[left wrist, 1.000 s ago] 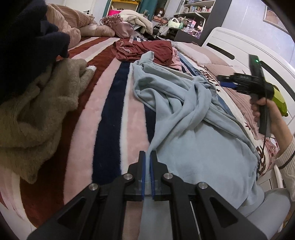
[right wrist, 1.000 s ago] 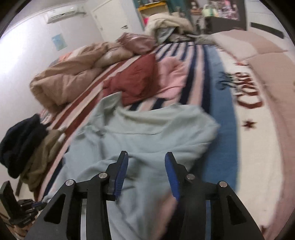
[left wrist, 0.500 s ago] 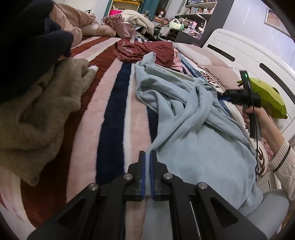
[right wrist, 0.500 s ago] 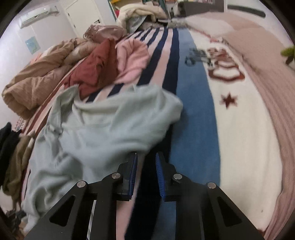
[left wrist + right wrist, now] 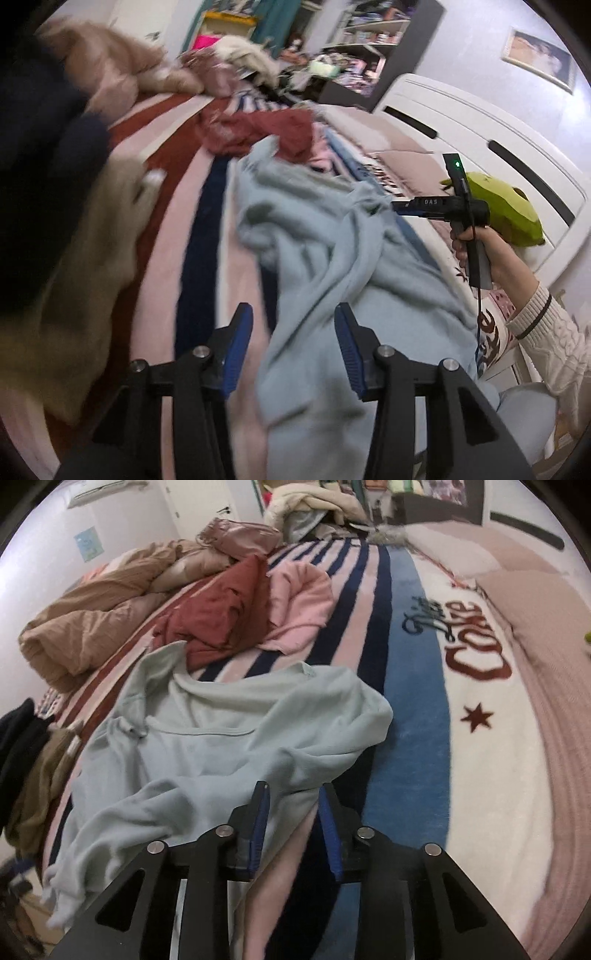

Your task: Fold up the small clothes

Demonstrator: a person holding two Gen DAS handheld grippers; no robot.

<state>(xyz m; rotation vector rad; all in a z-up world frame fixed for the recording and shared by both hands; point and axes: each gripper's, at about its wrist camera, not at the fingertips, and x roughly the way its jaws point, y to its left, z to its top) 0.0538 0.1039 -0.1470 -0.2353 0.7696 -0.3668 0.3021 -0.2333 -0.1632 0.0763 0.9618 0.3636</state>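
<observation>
A light blue sweatshirt (image 5: 332,258) lies crumpled on the striped blanket; it also shows in the right wrist view (image 5: 221,731). My left gripper (image 5: 293,350) is open and empty, its jaws wide apart over the garment's near hem. My right gripper (image 5: 291,827) is open with a narrower gap and holds nothing, just above the garment's right edge. In the left wrist view the right gripper (image 5: 402,208) is held in a hand at the garment's far right side.
A dark red garment (image 5: 218,613) and a pink one (image 5: 299,594) lie beyond the sweatshirt. An olive fleece (image 5: 74,277) and a dark navy garment (image 5: 33,147) sit at the left. A tan duvet (image 5: 92,616), a green plush (image 5: 502,210) and the white headboard (image 5: 498,140) border the bed.
My left gripper was shut on the sweatshirt's hem and has opened wide, letting it go. My right gripper moved back over the garment's right edge and opened a little wider.
</observation>
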